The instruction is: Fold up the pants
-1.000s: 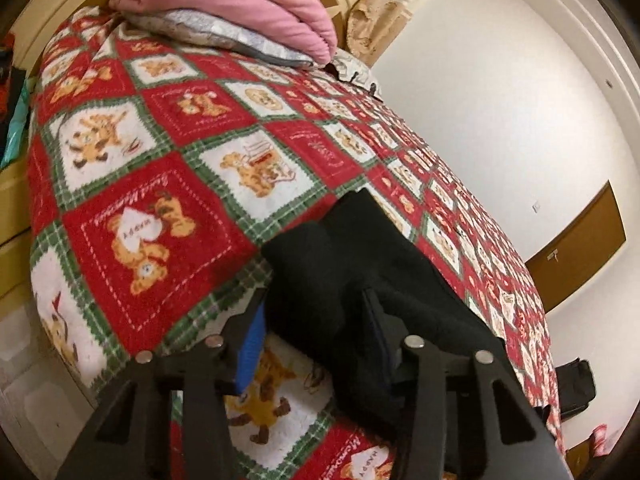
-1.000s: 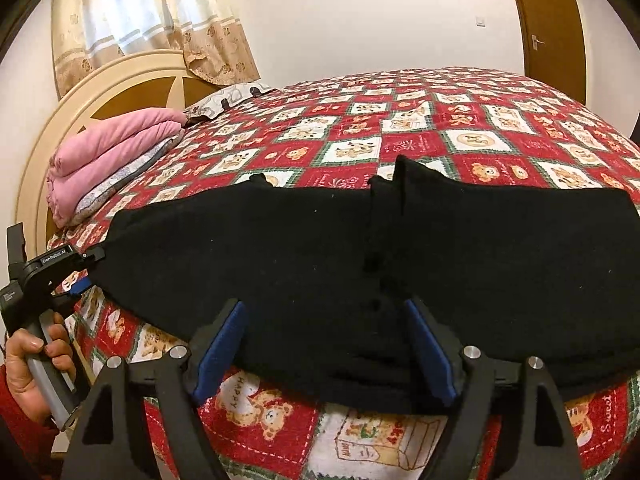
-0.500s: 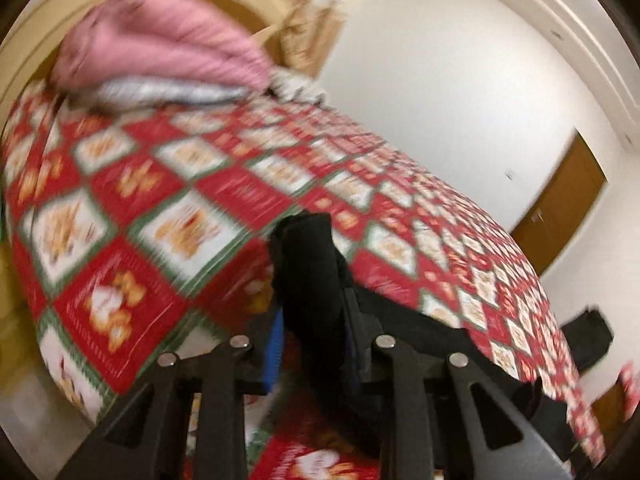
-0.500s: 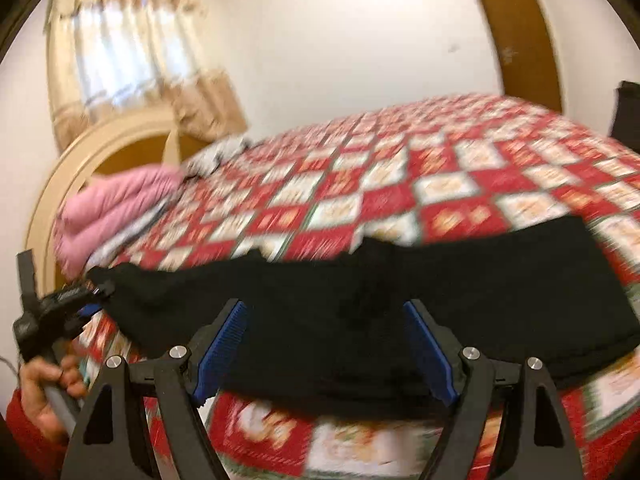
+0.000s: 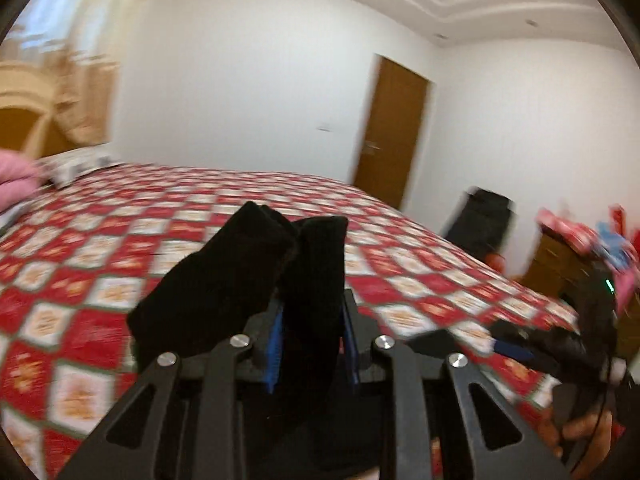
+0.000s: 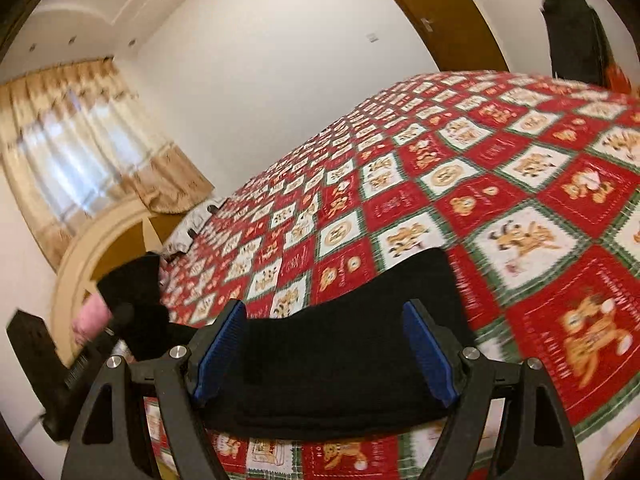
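Lifted off the bedspread since a second ago, one end of the black pants now stands up between the blue pads of the left hand-held gripper, whose jaws closed in over that second and now pinch a thick bunch of the cloth, with a loose fold flopping over to the left of them. Both wrist views have swung up from the bed toward the walls and ceiling.

From the right wrist camera, the rest of the pants stretches as a dark band across the near edge of the bed, running between the fingers of the right hand-held gripper. Its jaws stand wide, as they did a second ago; the blue pads sit on either side of the cloth, and whether they press on it cannot be told from this view. At the left of that view the raised end of the garment hangs from the other tool, above the bed.

A red, white and green checked bedspread printed with bears covers the bed. A cream arched headboard and gold curtains stand at its head, a folded pink quilt beside them. A brown wooden door is set in the white wall beyond.
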Demonstrator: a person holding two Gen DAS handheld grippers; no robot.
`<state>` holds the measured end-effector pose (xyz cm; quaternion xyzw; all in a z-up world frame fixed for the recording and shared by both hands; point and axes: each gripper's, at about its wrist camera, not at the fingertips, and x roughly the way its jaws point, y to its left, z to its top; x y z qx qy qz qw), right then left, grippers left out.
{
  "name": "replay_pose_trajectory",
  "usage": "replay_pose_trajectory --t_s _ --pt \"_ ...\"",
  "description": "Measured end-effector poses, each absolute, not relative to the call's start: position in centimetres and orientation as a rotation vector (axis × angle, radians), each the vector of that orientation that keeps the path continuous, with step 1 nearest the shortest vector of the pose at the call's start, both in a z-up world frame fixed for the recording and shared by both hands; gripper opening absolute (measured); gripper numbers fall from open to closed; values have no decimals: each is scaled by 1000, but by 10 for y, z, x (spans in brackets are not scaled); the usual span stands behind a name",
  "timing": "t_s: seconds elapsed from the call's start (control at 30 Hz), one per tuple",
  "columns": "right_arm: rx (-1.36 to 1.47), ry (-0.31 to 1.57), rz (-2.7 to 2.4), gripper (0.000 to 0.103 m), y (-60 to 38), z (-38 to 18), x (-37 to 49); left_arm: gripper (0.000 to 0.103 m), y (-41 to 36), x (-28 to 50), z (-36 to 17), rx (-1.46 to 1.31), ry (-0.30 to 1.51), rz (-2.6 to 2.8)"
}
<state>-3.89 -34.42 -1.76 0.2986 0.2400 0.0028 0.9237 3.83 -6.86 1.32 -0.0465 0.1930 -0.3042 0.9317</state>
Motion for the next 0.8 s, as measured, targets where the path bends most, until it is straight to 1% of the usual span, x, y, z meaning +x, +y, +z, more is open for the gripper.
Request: replay_pose_trajectory --t_s 0.07,0.17,0.27,0.47,0.73,0.8 --pt "661 498 44 81 -357 -21 -40 26 -97 29 5 -41 397 -677" --pt "797 492 136 81 -373 -33 -40 26 -137 20 -19 16 446 -747" --pt "899 514 198 82 -379 -49 -34 25 -159 15 -45 92 477 -768" --pt "859 581 296 82 -363 -55 -8 25 -163 12 -57 143 480 -764" --pt "806 804 439 81 -339 -72 73 25 -166 -14 -66 230 397 -783" --pt "790 830 445 81 -332 -76 79 25 -166 -18 -67 239 393 -791"
